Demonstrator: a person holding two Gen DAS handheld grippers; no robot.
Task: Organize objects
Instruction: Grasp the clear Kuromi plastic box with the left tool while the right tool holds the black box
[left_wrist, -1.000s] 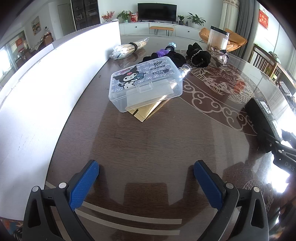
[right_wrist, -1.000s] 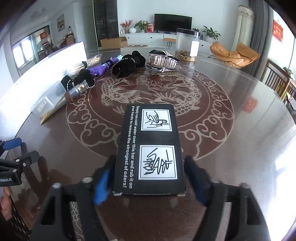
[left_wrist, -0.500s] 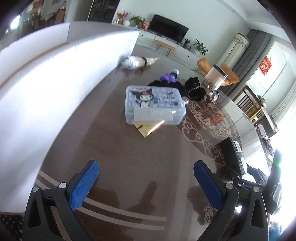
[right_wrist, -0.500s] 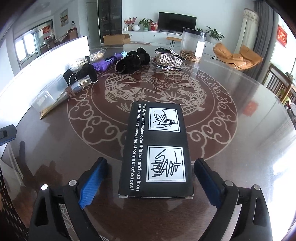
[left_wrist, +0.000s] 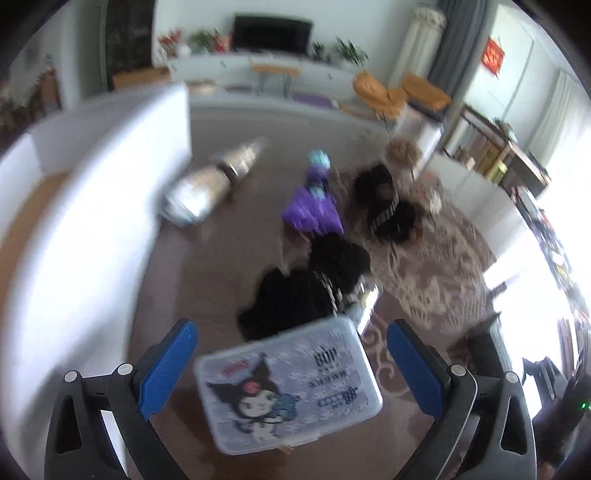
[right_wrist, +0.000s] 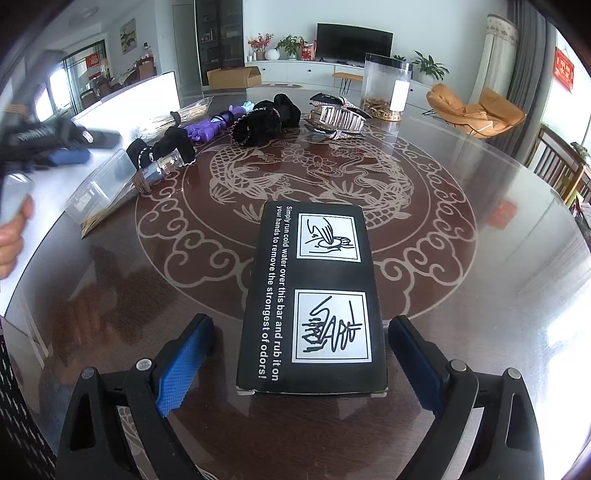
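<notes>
With right tongs (right_wrist: 295, 363) now spread and off the black box (right_wrist: 314, 295) resting on the tabletop (right_wrist: 480, 295), left tongs (left_wrist: 291, 369), also spread, have swung over the clear case (left_wrist: 288, 384), likely next pick.

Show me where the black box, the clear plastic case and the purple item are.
black box (right_wrist: 314, 295): right wrist view, on its printed top.
clear plastic case (left_wrist: 288, 384): left wrist view, on its cartoon lid.
purple item (left_wrist: 312, 212): left wrist view, on its middle.

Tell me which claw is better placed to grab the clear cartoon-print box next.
Left. The left claw is open with the clear plastic box between its fingers. The right claw is open around the black box, far from it.
</notes>
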